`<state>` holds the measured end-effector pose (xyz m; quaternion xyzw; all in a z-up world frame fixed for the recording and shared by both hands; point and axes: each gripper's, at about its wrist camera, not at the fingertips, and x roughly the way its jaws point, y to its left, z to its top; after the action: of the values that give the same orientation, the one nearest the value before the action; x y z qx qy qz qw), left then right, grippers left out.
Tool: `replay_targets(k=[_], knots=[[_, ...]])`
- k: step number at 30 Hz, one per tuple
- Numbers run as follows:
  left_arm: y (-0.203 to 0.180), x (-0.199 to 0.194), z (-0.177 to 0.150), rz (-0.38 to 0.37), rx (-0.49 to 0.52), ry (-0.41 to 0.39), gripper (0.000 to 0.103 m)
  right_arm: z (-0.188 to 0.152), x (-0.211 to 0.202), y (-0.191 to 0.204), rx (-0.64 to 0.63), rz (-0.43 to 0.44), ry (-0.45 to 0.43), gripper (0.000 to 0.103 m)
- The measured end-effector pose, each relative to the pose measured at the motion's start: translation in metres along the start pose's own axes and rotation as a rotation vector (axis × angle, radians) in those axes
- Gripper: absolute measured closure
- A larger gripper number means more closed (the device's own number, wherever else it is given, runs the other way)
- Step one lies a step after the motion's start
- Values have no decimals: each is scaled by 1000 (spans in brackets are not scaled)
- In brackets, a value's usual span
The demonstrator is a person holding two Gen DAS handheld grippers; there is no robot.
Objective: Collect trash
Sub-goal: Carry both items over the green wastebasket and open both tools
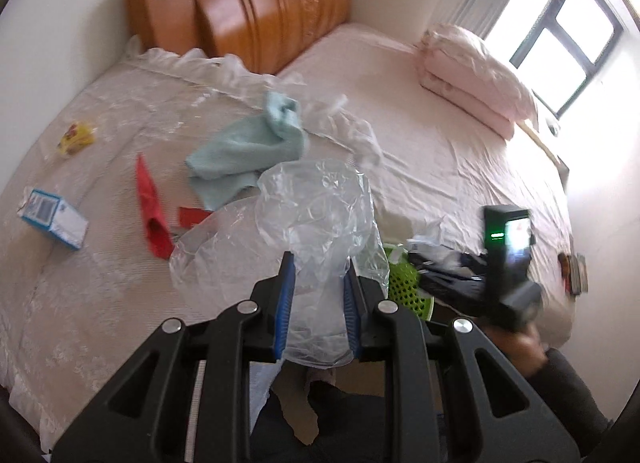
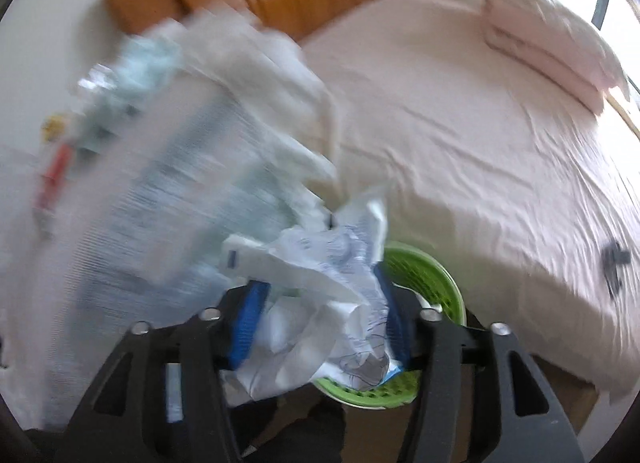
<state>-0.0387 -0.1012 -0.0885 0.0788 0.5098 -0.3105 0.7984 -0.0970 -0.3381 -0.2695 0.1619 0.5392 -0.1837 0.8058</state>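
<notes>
My left gripper is shut on a clear crumpled plastic bag and holds it above the bed's near edge. My right gripper is shut on a crumpled white printed wrapper over a green perforated basket. The basket also shows in the left wrist view, with the right gripper above it. On the bed lie a red wrapper, a yellow packet, a blue and white box and a light blue towel.
The bed has a wooden headboard and a folded pink quilt near the window. A clear plastic sheet covers the bed's left half. The right wrist view is blurred on its left side.
</notes>
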Motion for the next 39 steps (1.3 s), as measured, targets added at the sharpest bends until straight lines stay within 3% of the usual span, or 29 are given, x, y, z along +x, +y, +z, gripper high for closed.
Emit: replay_targets(k=[2, 8, 13, 20, 22, 24, 25, 27, 32, 39], knots=[[-11, 3, 1, -2, 28, 12, 80, -6, 13, -9, 23, -65, 24, 8], [-40, 12, 6, -12, 94, 29, 80, -13, 16, -32, 62, -22, 57, 2], [-65, 24, 9, -41, 145, 53, 80, -7, -19, -50, 85, -13, 5, 2], [-112, 56, 12, -107, 233, 111, 80, -2, -76, -83, 112, -71, -93, 2], [-128, 72, 11, -136, 266, 144, 73, -4, -85, -95, 130, -82, -105, 2], [-145, 85, 9, -143, 300, 166, 51, -6, -90, -107, 150, -91, -109, 2], [-151, 90, 7, -142, 317, 172, 34, -8, -92, -113, 164, -97, -110, 2], [-167, 98, 4, -147, 357, 187, 18, -13, -95, -123, 186, -107, -111, 2], [-195, 108, -2, -178, 420, 207, 8, -23, -95, -145, 231, -128, -100, 2], [-212, 122, -4, -162, 458, 241, 8, -31, -92, -164, 275, -138, -90, 2]])
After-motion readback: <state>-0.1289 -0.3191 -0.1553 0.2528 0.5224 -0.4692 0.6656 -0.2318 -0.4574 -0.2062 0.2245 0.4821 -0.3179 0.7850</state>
